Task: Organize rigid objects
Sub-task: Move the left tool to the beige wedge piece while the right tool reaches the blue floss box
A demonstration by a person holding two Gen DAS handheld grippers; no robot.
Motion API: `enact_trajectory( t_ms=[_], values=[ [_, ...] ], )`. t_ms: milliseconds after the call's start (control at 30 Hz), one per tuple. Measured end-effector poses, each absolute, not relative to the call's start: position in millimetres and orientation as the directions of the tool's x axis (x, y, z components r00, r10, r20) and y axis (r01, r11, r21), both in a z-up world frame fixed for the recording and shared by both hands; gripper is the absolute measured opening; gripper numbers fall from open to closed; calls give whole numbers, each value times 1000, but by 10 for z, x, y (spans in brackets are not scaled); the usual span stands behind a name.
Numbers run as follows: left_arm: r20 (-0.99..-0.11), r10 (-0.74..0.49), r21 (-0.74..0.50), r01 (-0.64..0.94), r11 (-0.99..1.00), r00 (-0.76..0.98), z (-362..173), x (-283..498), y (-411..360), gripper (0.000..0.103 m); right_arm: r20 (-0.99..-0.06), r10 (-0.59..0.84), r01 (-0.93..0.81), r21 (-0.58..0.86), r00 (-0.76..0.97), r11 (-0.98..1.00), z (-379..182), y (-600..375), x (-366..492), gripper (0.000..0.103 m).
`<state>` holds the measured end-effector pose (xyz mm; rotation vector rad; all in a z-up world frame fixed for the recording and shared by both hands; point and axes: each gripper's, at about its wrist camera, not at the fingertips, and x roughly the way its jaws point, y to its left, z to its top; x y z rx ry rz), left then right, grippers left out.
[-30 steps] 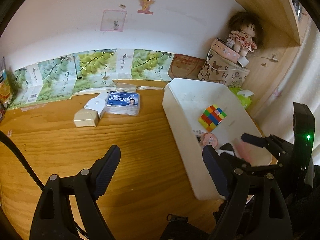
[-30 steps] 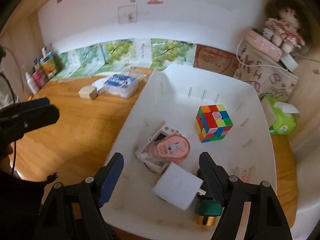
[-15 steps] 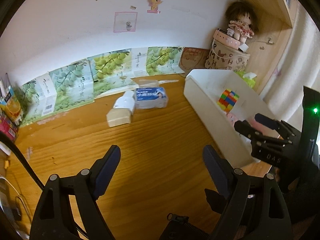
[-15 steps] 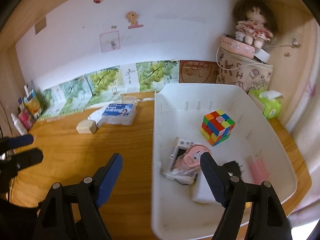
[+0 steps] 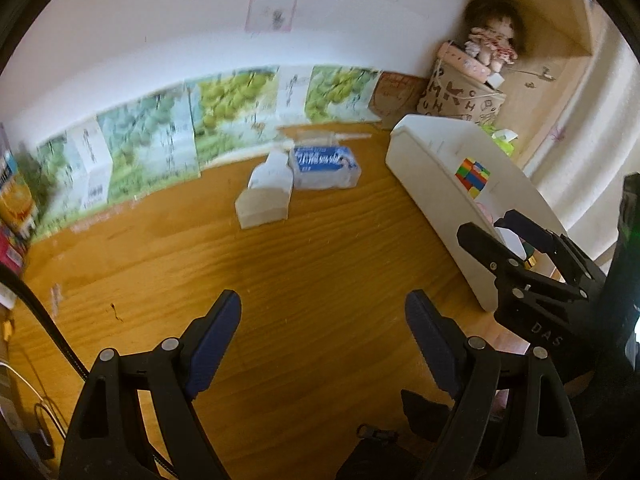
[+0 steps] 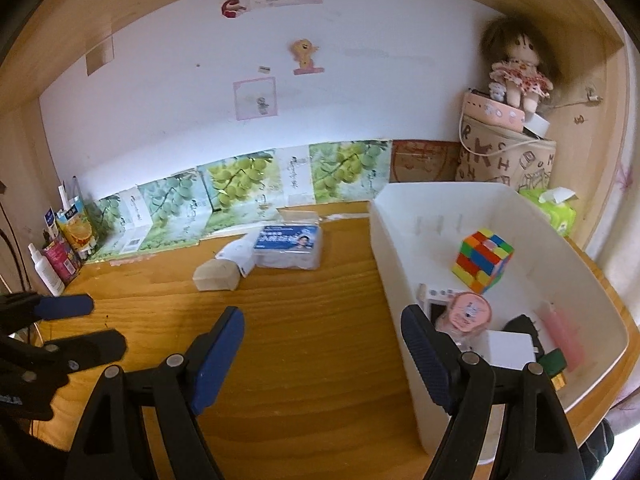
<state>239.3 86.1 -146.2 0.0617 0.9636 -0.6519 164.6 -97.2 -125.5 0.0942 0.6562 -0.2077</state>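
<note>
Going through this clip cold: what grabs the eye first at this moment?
The multicoloured puzzle cube stands out brightest, sitting inside the white bin on the right of the wooden desk. Next comes the doll perched on a patterned bag in the back right corner. Both claws, left claw and right claw, hang open and empty over bare wood.

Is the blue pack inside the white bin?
No, the blue pack lies on the wooden desk, left of the white bin, next to a small beige box.
</note>
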Motion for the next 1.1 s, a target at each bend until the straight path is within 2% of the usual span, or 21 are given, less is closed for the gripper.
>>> enact_trajectory(
  t_ms=[133, 500, 700, 1100],
  values=[
    [-808, -461, -239, 513, 825, 366, -1548, 2562, 893, 86, -600, -161, 226, 34, 784, 974, -1276, -893, 1745, 84],
    [-864, -352, -154, 476, 866, 360, -1568, 3194, 881, 86, -574, -167, 245, 61, 802, 967, -1433, -873, 2210, 84],
    [-881, -354, -198, 434, 879, 313, -1628, 3510, 787, 86, -573, -170, 242, 50, 801, 969, -1525, -907, 2513, 84],
    [-929, -282, -173, 394, 903, 238, -2043, 3955, 474, 86, -569, -174, 234, 32, 804, 972, -1790, -953, 2964, 85]
  ],
)
